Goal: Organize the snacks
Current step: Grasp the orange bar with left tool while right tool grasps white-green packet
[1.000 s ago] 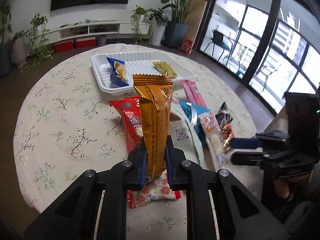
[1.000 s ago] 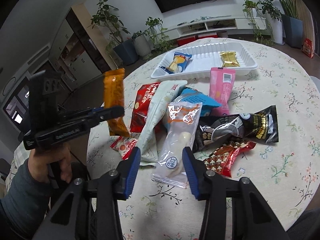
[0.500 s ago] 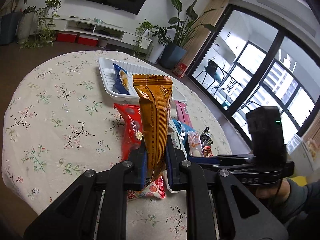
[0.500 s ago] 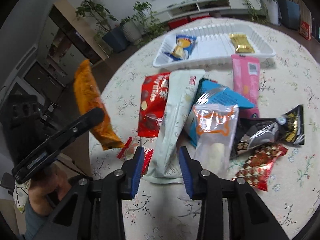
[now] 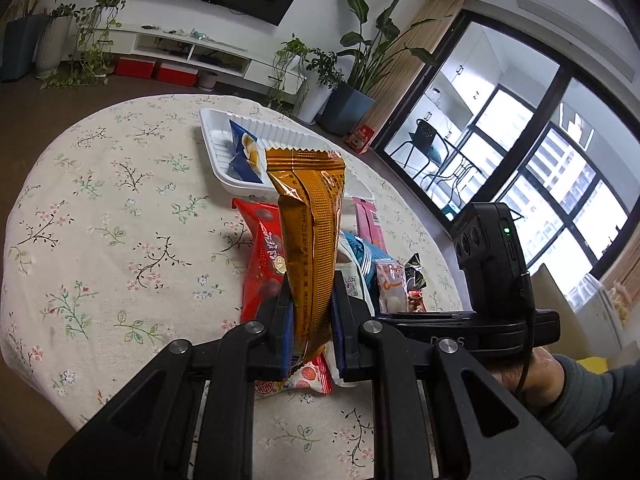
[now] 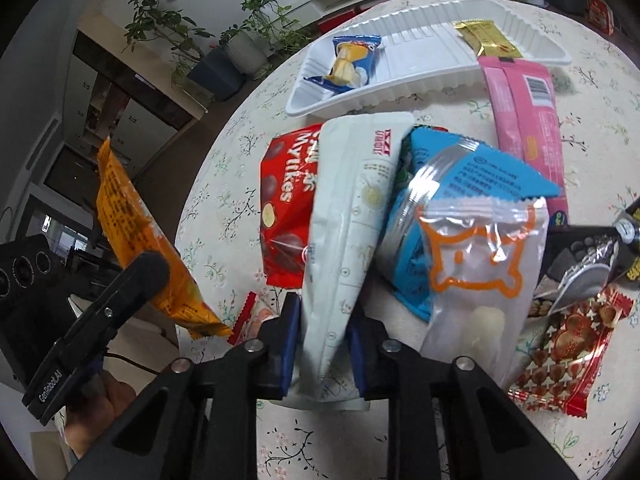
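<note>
The white tray [image 6: 404,76] has bare floor between its 2 packets, the blue one [image 6: 352,62] at one end and the gold one [image 6: 486,40] at the other. In front of it the snack pile [image 6: 400,208] crowds the cloth, packets overlapping, the pink packet [image 6: 524,120] touching the tray's near rim. To the left of the pile the floral tablecloth [image 5: 100,216] lies open. The left gripper [image 5: 310,320], clamped on the upright orange packet [image 5: 310,232], stands just beside the right gripper [image 6: 322,340].

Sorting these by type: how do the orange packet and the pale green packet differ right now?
The orange packet is lifted clear of the table in the left gripper; the pale green packet lies on the pile. Orange is narrow and glossy, pale green wider and matt. Both sit between jaws.
</note>
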Demonstrator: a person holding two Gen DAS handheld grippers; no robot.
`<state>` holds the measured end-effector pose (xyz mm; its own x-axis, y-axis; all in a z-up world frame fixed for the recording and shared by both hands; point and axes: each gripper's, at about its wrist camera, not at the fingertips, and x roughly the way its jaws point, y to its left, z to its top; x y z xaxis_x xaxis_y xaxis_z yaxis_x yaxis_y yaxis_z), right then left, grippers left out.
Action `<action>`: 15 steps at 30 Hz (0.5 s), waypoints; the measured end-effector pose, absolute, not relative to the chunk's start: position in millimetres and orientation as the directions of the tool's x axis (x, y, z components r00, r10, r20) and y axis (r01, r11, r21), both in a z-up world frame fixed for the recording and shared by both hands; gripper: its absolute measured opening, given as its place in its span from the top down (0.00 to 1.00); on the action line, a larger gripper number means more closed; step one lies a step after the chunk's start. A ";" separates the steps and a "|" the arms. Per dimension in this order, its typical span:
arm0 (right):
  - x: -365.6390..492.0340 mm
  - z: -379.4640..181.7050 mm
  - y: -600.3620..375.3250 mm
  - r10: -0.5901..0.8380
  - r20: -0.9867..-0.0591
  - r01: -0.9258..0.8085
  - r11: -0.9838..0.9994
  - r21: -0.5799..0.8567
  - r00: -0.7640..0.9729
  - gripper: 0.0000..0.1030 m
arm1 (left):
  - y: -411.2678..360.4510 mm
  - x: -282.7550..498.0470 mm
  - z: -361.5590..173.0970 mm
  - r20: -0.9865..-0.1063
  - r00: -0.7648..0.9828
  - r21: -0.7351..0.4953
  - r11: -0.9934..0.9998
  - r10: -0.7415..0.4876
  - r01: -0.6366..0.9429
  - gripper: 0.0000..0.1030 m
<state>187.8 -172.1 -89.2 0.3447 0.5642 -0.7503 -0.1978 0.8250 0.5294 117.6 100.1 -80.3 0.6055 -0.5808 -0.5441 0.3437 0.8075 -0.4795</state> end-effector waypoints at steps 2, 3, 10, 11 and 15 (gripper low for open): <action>184.5 -88.0 -173.0 0.568 -0.745 -0.199 0.822 0.533 0.350 0.78 | 98.2 118.3 -81.0 -0.551 0.602 -0.476 0.810 -0.578 0.343 0.87; 182.5 -87.1 -174.3 0.572 -0.742 -0.197 0.819 0.538 0.350 0.78 | 97.9 118.1 -81.0 -0.552 0.601 -0.476 0.810 -0.578 0.342 0.87; 165.6 -74.1 -184.8 0.599 -0.709 -0.206 0.798 0.566 0.371 0.79 | 96.6 121.0 -82.1 -0.561 0.596 -0.479 0.812 -0.575 0.333 0.87; 163.1 -72.3 -186.5 0.603 -0.705 -0.208 0.795 0.570 0.374 0.80 | 95.4 121.9 -82.5 -0.565 0.594 -0.475 0.815 -0.572 0.333 0.87; 153.3 -63.4 -196.9 0.616 -0.684 -0.214 0.784 0.583 0.391 0.80 | 93.8 122.9 -81.4 -0.572 0.590 -0.468 0.818 -0.569 0.335 0.87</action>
